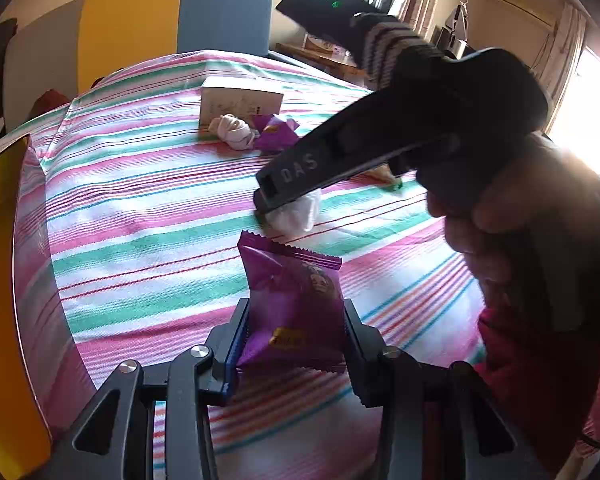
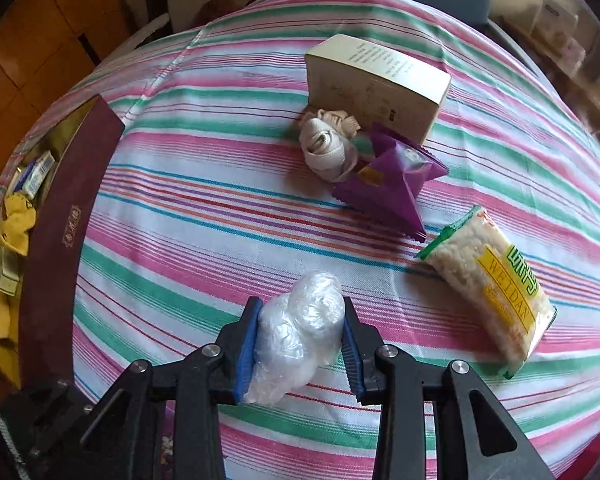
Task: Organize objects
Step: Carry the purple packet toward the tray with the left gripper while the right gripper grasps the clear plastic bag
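Observation:
My left gripper [image 1: 296, 312] is shut on a purple snack packet [image 1: 296, 300], held upright above the striped tablecloth [image 1: 140, 208]. My right gripper [image 2: 300, 316] is shut on a crumpled clear plastic bag [image 2: 300, 328]; it also shows in the left wrist view [image 1: 296, 214] under the right gripper's black body [image 1: 380, 148]. On the cloth lie a second purple packet [image 2: 396, 176], a rolled white cloth [image 2: 332, 152], a cream box [image 2: 376, 88] and a rice cracker bag [image 2: 496, 284].
A dark red open box [image 2: 56, 232] with small items inside stands at the table's left edge. Yellow and blue chair backs [image 1: 180, 16] stand behind the table. A yellow panel [image 1: 0, 280] is at the left.

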